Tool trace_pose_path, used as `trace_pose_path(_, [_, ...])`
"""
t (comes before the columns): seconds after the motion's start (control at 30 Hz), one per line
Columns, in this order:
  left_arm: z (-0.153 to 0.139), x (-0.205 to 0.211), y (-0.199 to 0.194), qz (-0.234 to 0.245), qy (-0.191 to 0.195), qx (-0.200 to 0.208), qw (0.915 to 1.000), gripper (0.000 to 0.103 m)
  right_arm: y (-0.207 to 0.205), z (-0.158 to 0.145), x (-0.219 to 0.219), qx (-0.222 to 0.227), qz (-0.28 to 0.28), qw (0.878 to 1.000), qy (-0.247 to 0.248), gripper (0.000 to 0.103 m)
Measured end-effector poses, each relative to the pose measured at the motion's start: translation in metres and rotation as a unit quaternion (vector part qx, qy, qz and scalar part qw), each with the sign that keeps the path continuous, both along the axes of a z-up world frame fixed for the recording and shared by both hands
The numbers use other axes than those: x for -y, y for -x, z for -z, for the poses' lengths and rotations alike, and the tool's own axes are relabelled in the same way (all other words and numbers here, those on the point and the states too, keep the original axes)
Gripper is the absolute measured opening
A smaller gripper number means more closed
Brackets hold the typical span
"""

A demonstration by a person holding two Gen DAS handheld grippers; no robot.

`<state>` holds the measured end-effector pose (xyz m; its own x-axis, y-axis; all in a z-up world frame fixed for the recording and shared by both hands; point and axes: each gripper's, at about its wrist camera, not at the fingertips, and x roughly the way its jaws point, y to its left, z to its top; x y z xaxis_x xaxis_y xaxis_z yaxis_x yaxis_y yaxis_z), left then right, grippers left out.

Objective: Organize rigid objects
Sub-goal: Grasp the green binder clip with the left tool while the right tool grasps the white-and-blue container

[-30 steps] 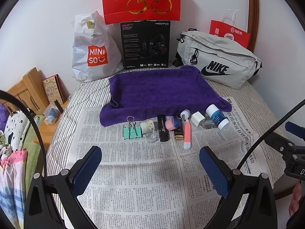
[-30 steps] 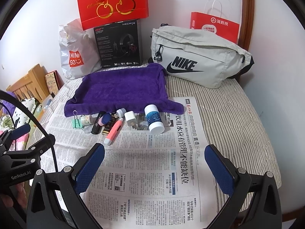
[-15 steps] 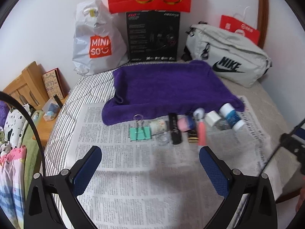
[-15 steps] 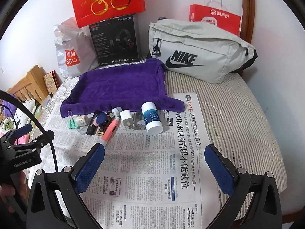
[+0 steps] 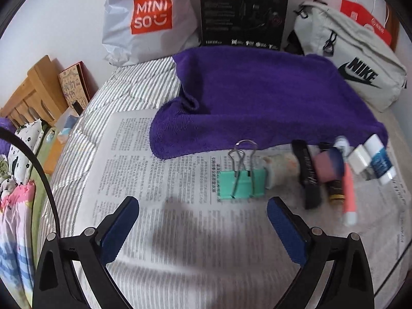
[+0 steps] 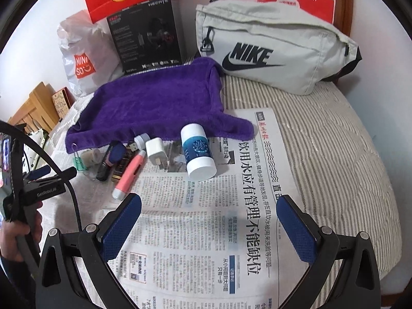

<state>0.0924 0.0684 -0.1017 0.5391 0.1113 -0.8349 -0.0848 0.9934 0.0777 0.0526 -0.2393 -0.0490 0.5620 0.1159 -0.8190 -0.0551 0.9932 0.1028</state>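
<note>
- Your left gripper (image 5: 203, 221) has its jaws spread wide with nothing between them; it hangs low over the newspaper (image 5: 180, 231) and faces the mint-green binder clip (image 5: 242, 182), which lies just ahead of the gap between the blue pads (image 5: 121, 229).
- The view from that side is blurred, so small details in the row are hard to read.
- Your right gripper (image 6: 208, 221) is also fully spread and holds nothing; it sits above the printed sheet (image 6: 219, 231), well back from the objects.
- The small items lie in a row on the paper along the near edge of the purple towel (image 6: 154, 103): the binder clip (image 6: 78, 163) at the left end, then a pale little jar (image 5: 282, 170), a black tube (image 5: 310, 177), a pink-and-navy piece (image 5: 329, 166) on top of a dark gold-trimmed stick (image 5: 336, 193), a coral pen (image 6: 130, 175), a white plug charger (image 6: 155, 153) and a white bottle with a blue label (image 6: 198, 154) lying on its side at the right end.
- Neighbours in the row touch or nearly touch.
- A small white cap (image 6: 142, 139) sits at the towel's edge behind the charger.
- In the right view, your left hand (image 6: 15, 231) grips the handle of the other tool at the left border.
- A Nike bag (image 6: 270, 51), a black box (image 6: 148, 36) and a Miniso bag (image 5: 149, 18) stand at the back against the wall.
</note>
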Motion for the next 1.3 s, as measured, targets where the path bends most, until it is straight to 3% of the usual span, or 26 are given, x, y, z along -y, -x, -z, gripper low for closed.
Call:
trace_pose_path(0.4, [0.013,0.004,-0.020,-0.007,0.018,0.001,0.9998,0.099,-0.017,0.023,-0.004,-0.026,-0.005,1.000,-0.001,0.103])
trace_pose_path(0.67, [0.012,-0.006,-0.016,0.000,0.036,0.014,0.9993,0.069,-0.021,0.029,-0.004,-0.032,-0.010,0.999,-0.005,0.103])
trace_pose_path(0.83, [0.012,-0.007,-0.014,0.003,0.039,0.028,0.9988,0.060,-0.025,0.034,0.000,-0.035,-0.005,0.999,-0.010,0.103])
trace_pose_path(0.97, [0.010,-0.004,-0.012,0.016,0.040,0.040,0.9983,0.039,-0.029,0.037,0.004,-0.039,-0.004,0.999,-0.006,0.103])
trace_pose_path(1.3, [0.011,-0.008,-0.010,0.029,0.053,0.059,0.9965,0.039,-0.043,0.041,0.010,-0.039,0.003,0.999,0.000,0.103])
